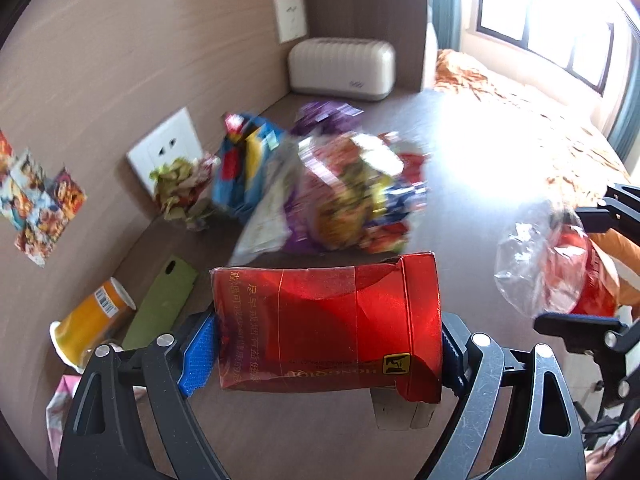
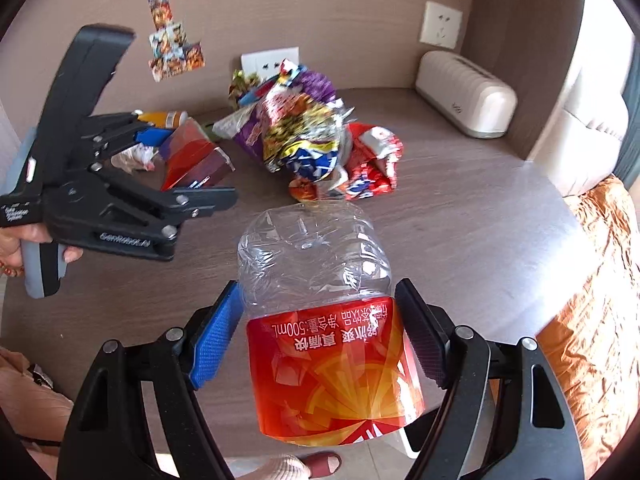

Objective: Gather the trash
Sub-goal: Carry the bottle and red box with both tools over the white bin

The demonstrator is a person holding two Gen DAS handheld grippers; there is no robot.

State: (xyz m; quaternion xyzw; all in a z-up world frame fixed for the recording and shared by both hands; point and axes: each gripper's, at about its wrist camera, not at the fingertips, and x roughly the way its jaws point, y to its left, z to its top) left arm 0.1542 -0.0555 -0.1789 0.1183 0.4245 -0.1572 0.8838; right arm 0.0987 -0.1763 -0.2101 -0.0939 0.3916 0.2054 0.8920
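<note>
Left wrist view: the left tool [image 1: 328, 344] is clenched on a red cigarette box [image 1: 326, 328], its blue pads pressing the box's two ends, held above the brown bench [image 1: 460, 216]. Beyond the box lies a pile of crumpled snack wrappers [image 1: 320, 184]; an orange cup [image 1: 90, 320] on its side and a green phone case [image 1: 164, 304] rest near the wall. Right wrist view: the right tool [image 2: 320, 344] grips a crushed clear plastic bottle [image 2: 320, 312] by its red-orange label, base pointing forward, above the bench, with the same wrappers just past it. A cream ribbed box [image 2: 466, 94] sits in the corner.
</note>
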